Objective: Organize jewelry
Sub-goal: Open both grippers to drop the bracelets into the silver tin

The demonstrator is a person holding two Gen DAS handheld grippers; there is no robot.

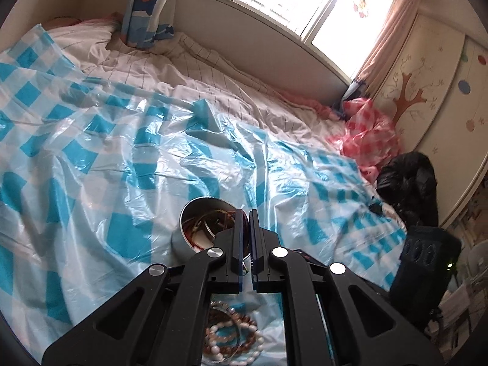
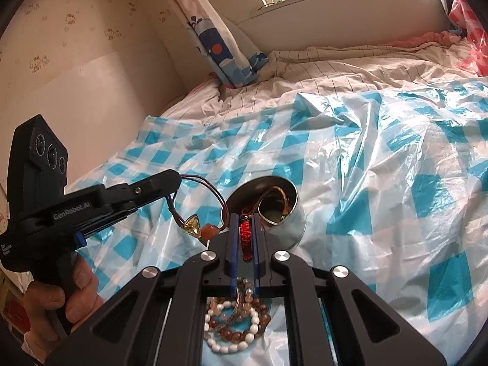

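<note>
A round metal tin [image 1: 186,238] [image 2: 289,213] with several pieces of jewelry in it stands on the blue-checked plastic sheet. My left gripper [image 1: 246,213] [image 2: 175,180] is shut on a brown cord necklace [image 2: 213,192] with a yellow pendant [image 2: 192,225] and orange beads, which hangs just left of the tin. My right gripper [image 2: 245,218] is shut on a red braided bracelet [image 2: 245,235] at the tin's near rim. Bead bracelets [image 2: 235,326] [image 1: 231,338], white and brown, lie on the sheet below both grippers.
The blue-checked plastic sheet [image 1: 122,158] [image 2: 381,167] covers a rumpled bed. A blue patterned pillow [image 2: 222,45] leans against the wall at the far end. A pink plastic sheet [image 1: 369,140] and a black bag [image 1: 408,183] lie at the bed's right end.
</note>
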